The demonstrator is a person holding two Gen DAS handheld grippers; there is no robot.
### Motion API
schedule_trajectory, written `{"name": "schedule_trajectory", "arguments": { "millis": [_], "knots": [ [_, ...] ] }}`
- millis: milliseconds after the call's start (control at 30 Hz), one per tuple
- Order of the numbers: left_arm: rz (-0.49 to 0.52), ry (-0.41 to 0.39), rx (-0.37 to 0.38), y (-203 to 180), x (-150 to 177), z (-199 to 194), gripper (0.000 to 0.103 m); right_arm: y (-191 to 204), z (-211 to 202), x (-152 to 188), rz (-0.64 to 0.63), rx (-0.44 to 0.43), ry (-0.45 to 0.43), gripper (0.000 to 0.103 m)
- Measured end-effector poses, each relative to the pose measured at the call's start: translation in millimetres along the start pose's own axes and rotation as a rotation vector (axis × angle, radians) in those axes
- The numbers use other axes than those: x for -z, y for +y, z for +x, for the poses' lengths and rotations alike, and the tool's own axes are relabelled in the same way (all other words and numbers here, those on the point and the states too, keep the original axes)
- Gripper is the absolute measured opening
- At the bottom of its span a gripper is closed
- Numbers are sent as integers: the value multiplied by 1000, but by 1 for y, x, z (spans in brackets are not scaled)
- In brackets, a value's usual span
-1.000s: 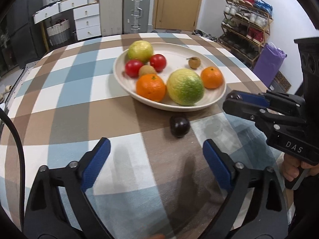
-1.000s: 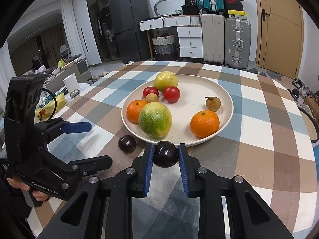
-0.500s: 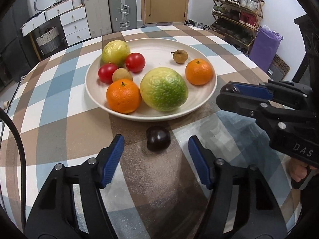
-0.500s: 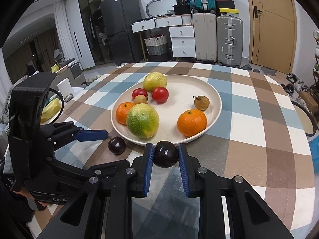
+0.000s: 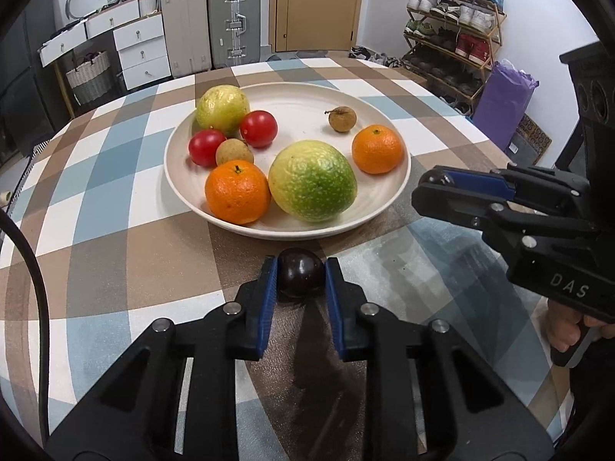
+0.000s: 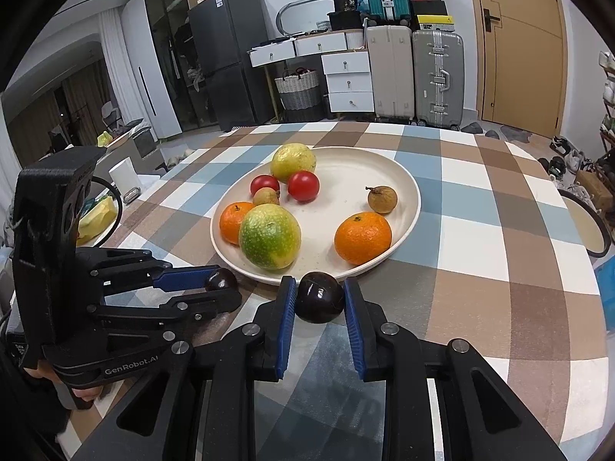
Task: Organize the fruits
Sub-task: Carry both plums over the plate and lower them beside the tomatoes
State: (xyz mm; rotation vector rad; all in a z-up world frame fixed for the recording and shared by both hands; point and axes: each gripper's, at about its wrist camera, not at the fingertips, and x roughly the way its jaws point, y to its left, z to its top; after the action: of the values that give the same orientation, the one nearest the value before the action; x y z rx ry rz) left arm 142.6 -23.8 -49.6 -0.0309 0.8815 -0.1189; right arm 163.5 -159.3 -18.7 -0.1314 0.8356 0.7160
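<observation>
A cream plate on the checked table holds a big green-yellow fruit, two oranges, two red tomatoes, a yellow-green fruit and small brown fruits. Just in front of its near rim, my left gripper is closing its jaws on a dark plum, and the blue pads touch both its sides. My right gripper is shut on a second dark plum, held beside the plate's rim. The left gripper shows at the lower left of the right wrist view.
The round table drops away past the plate. Suitcases and white drawers stand at the far wall, and a shoe rack at the right. A chair seat sits by the table's right edge. A hand holds the right gripper's handle.
The left gripper's wide-open jaws came forward to the dark plum on the table and closed around it. The right gripper kept its plum and barely moved.
</observation>
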Motion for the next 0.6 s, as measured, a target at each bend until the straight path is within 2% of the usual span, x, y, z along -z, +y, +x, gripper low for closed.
{"name": "schedule_trajectory", "arguments": {
  "millis": [600],
  "knots": [
    [-47,-166,23,14,-18,-54,22,-5,-9,-6,32,-25,-69,26]
  ]
}}
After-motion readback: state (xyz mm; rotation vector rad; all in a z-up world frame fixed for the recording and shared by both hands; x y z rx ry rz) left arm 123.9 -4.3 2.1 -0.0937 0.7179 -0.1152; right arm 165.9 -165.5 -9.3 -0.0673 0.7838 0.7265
